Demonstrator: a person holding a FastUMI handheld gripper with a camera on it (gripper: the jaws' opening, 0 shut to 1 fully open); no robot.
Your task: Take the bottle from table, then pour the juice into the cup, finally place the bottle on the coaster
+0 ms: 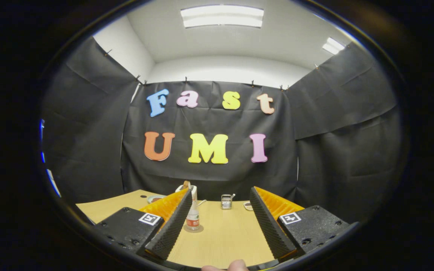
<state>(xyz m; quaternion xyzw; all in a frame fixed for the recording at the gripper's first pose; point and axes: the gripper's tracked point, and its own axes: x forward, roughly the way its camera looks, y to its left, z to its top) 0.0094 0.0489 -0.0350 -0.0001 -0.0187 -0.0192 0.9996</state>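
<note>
the claw [220, 222] gapes wide, holding nothing. the bottle [193, 216] stands on a coaster [194, 228] on the worktop [224, 233], just beside the left finger; a careless advance could knock it over.

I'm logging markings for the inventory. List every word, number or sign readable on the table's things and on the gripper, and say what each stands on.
Bottle: red label band, print too small to read.
Gripper, fingers open: a black-and-white square marker on each side; a pattern, no words.
Cup: too small to tell any text.
No readable text on these.
</note>
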